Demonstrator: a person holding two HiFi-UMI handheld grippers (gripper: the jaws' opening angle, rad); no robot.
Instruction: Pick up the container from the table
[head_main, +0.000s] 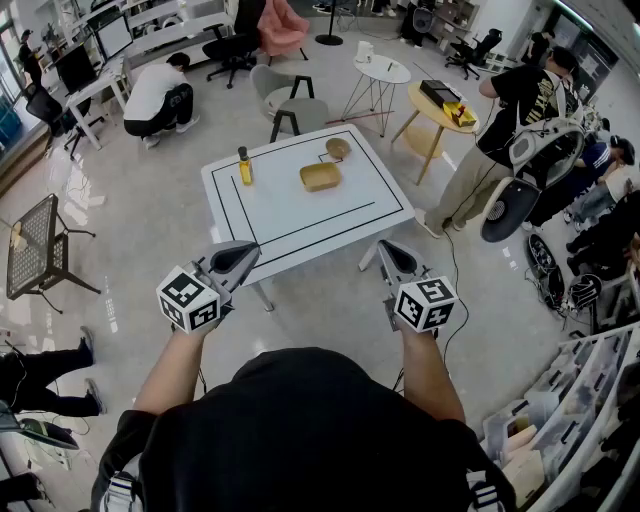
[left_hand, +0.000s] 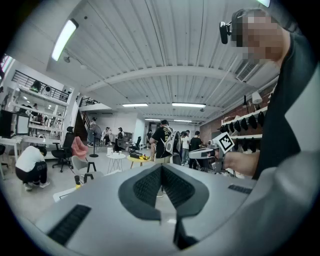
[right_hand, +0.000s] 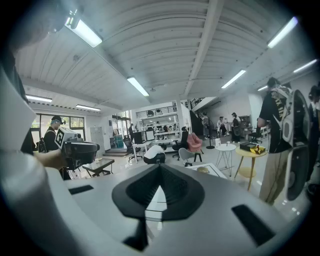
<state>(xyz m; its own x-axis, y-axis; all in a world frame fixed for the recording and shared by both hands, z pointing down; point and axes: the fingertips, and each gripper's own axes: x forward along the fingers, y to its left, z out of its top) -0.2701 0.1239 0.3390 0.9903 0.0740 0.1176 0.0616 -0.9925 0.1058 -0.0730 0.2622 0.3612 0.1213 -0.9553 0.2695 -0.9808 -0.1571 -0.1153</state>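
Head view: the container (head_main: 320, 177) lies on the white surface (head_main: 280, 200), inside the black taped outline (head_main: 316, 224), clear of every edge. A bottle (head_main: 244, 165) stands upright to the container's left, apart from it. A round brown dish (head_main: 338, 148) sits just beyond the container, at the far tape line. A broad strip of bare top runs from the container to the near edge. The left gripper (head_main: 240, 256) and right gripper (head_main: 392, 260) hang off that near edge over the floor, both well short of the container, one toward each near corner.

Left gripper view: the jaws are pressed together, tips meeting, with nothing between them. The bottle shows low at left; the container cannot be made out.

Right gripper view: the jaws are pressed together and empty. A far corner of the surface with the dish shows past the tips, with open floor beyond.
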